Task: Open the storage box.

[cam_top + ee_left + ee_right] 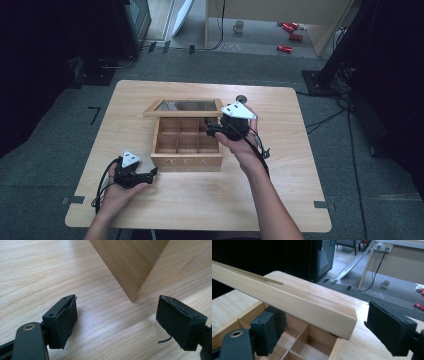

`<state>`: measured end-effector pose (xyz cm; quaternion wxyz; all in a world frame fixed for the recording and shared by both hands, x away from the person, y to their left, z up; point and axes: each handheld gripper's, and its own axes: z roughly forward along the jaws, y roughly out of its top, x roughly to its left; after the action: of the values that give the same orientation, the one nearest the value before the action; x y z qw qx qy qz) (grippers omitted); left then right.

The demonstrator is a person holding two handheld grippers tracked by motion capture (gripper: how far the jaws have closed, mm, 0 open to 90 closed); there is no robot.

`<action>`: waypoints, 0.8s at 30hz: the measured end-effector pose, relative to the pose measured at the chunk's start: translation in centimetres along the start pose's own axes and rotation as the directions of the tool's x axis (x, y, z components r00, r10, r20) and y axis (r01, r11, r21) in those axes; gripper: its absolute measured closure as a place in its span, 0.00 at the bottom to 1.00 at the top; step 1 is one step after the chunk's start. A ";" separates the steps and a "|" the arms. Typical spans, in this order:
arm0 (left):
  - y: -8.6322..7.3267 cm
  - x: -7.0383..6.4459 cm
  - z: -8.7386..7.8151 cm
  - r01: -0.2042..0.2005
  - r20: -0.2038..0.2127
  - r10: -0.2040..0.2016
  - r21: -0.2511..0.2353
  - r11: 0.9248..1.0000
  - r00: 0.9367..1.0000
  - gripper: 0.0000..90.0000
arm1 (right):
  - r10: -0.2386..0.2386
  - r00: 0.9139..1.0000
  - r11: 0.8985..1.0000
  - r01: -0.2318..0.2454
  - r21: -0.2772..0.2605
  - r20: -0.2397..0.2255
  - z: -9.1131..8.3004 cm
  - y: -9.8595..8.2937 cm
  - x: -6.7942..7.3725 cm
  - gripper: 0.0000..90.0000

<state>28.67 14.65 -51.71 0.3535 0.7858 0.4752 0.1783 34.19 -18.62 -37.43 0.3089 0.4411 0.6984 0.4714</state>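
A wooden tea box (187, 161) with several empty compartments stands mid-table, its glass-paned lid (185, 106) raised at the back. My right gripper (209, 127) is at the box's right rear corner. Its jaws stand open on either side of the lid's end (299, 305), above the compartments (312, 340), without touching it. My left gripper (152, 172) rests on the table (280, 200) just off the box's front left corner. It is open (117, 307), and that corner of the box (130, 262) lies a little ahead of the fingertips.
A small dark round object (241, 98) lies on the table behind the box. On the floor beyond are a mug (239, 26) and red cans (290, 35). A dark cabinet (135, 20) stands at the far left. Cables trail from both grippers.
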 end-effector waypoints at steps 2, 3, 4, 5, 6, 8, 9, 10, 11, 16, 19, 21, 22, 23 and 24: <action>0.0 0.0 0.0 0.000 0.001 0.000 0.000 1.000 1.000 0.20 | 0.002 1.000 1.000 -0.002 -0.005 -0.004 0.2 0.4 -0.2 0.20; 0.0 0.0 0.0 0.001 0.001 -0.001 0.000 1.000 1.000 0.20 | 0.002 1.000 1.000 -0.002 -0.008 -0.009 0.3 0.5 -0.3 0.20; 0.0 0.0 0.0 0.001 0.002 -0.001 0.000 1.000 1.000 0.20 | 0.004 1.000 1.000 -0.004 -0.012 -0.013 0.3 0.7 -0.4 0.21; 0.0 0.0 0.0 0.001 0.002 -0.001 0.000 1.000 1.000 0.20 | 0.011 1.000 1.000 -0.012 -0.012 -0.017 0.4 0.8 -0.5 0.21; 0.0 0.0 0.0 0.000 0.002 0.000 0.000 1.000 1.000 0.20 | 0.021 0.999 1.000 -0.021 -0.013 -0.025 0.5 0.9 -0.6 0.24; 0.0 0.0 0.0 0.000 0.003 0.000 0.000 1.000 1.000 0.20 | 0.026 0.999 0.999 -0.027 -0.030 -0.047 0.6 1.0 -0.8 0.29; 0.0 0.0 0.0 0.000 0.003 0.000 0.000 1.000 1.000 0.20 | 0.026 0.999 0.999 -0.027 -0.030 -0.047 0.6 1.0 -0.8 0.29; 0.0 0.0 0.0 0.000 0.003 0.000 0.000 1.000 1.000 0.20 | 0.025 0.999 0.999 -0.027 -0.037 -0.048 0.7 1.1 -0.8 0.30; 0.0 0.0 0.0 0.000 0.003 0.000 0.000 1.000 1.000 0.20 | 0.021 0.999 0.999 -0.023 -0.040 -0.049 0.8 1.2 -0.9 0.30; 0.0 0.0 0.0 0.001 0.004 -0.001 0.000 1.000 1.000 0.20 | 0.028 0.998 0.999 -0.030 -0.045 -0.060 1.1 1.4 -1.3 0.32; 0.0 0.0 0.0 0.001 0.004 -0.001 -0.001 1.000 1.000 0.20 | 0.026 0.998 0.998 -0.029 -0.053 -0.056 1.5 1.7 -1.6 0.33; 0.0 0.0 0.0 0.000 0.005 0.000 0.000 1.000 1.000 0.20 | 0.026 0.998 0.998 -0.030 -0.058 -0.059 1.6 1.8 -1.7 0.34; 0.0 0.0 0.0 0.000 0.005 0.000 0.000 1.000 1.000 0.20 | 0.026 0.998 0.998 -0.030 -0.058 -0.059 1.6 1.8 -1.7 0.34; 0.0 0.0 0.0 0.000 0.006 0.000 0.000 1.000 1.000 0.20 | 0.024 0.998 0.998 -0.027 -0.063 -0.061 1.8 2.1 -1.9 0.33; 0.0 0.0 0.0 0.000 0.006 0.000 0.000 1.000 1.000 0.20 | 0.024 0.998 0.998 -0.027 -0.063 -0.061 1.8 2.1 -1.9 0.33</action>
<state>28.70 14.68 -51.71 0.3550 0.7861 0.4743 0.1761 37.18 -19.35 -36.11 0.2955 0.4254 0.6864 0.5105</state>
